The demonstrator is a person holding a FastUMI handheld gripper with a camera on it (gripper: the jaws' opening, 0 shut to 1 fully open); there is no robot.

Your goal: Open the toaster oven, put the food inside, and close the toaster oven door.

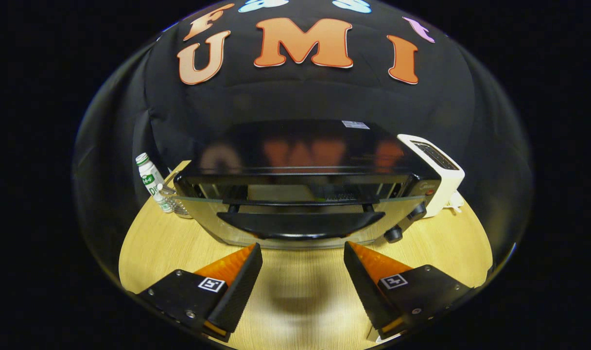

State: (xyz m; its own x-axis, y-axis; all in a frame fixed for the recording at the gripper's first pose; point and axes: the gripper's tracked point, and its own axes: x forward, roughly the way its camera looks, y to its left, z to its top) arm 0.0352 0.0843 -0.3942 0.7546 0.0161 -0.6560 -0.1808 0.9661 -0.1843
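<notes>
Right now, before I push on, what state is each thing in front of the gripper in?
gripper: open, fingers apart, holding nothing, just short of the handle.
toaster oven: upright on the table, beyond the fingers.
oven door: partly open, tilted out at the top.
door handle: free, untouched.
bottle: upright, capped, left of the oven.
white toaster: standing right of the oven; slots look empty.

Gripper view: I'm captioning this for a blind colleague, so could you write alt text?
A black toaster oven sits on a wooden table, its glass door partly open just ahead of the open, empty tool. A bottle stands beside one end, a white toaster beside the other.
</notes>
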